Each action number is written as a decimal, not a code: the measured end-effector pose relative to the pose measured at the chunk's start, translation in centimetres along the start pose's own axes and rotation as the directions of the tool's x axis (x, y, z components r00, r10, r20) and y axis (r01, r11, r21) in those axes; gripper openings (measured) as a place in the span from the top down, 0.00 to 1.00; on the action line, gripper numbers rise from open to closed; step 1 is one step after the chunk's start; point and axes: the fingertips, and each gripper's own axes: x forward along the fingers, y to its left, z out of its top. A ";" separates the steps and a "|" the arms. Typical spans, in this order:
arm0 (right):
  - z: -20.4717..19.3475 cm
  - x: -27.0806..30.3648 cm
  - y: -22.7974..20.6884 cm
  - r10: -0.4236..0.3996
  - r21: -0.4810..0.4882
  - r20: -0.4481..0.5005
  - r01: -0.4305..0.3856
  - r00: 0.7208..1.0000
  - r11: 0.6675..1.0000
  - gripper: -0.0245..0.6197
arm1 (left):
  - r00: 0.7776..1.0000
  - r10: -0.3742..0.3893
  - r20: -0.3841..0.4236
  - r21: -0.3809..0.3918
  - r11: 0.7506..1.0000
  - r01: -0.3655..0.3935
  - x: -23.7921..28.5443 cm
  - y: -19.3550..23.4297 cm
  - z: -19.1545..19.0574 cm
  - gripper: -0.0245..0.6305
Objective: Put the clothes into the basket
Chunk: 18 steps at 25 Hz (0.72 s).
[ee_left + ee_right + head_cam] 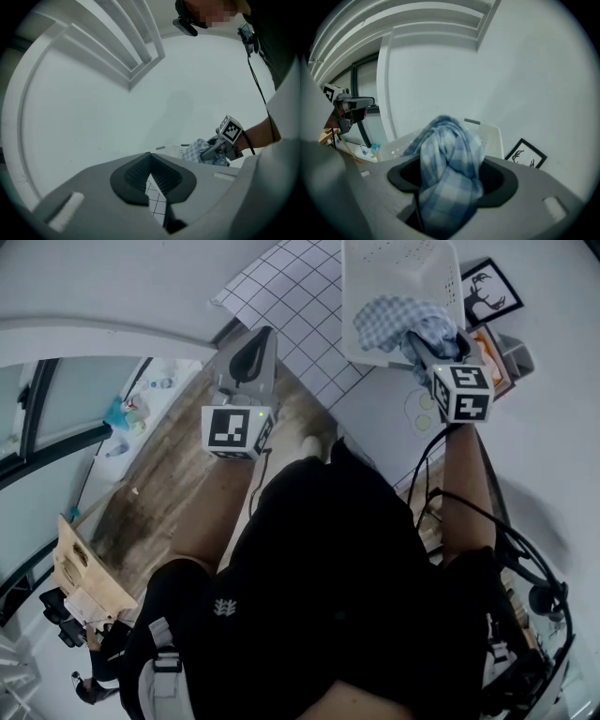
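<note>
A white plastic basket [375, 287] stands against the wall at the top of the head view. A bunched blue-and-white checked cloth [389, 320] hangs over its near rim. My right gripper [422, 345] reaches down to the basket with the cloth [447, 159] filling the gap between its jaws, touching both sides; the basket wall [492, 138] lies just behind. My left gripper [255, 351] hovers to the left over the mat, away from the basket. Its jaws [150, 161] meet at the tips with nothing in them. From there the cloth [194, 151] and right gripper [213, 147] show to the right.
A white mat with a black grid [291, 306] lies under and left of the basket. Framed pictures [489, 292] lean on the wall at its right. Wooden floor [178, 484], a brown paper bag [80, 577] and a window frame [56, 437] lie to the left.
</note>
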 end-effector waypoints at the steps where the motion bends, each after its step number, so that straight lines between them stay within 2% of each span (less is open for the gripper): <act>1: 0.0 0.0 -0.1 -0.005 0.002 -0.001 0.005 1.000 1.000 0.46 | 1.000 -0.002 0.002 0.002 1.000 0.002 0.0 -0.1 0.1 0.95; 14: 1.1 -3.2 0.0 -0.074 0.012 0.114 0.073 0.991 0.997 0.46 | 0.998 -0.057 0.028 0.015 0.998 0.056 0.3 -1.8 1.8 0.95; 18: 2.0 -5.1 0.4 -0.072 0.040 0.191 0.066 0.979 0.997 0.46 | 0.996 -0.072 0.048 0.019 0.997 0.071 0.2 -2.2 2.8 0.95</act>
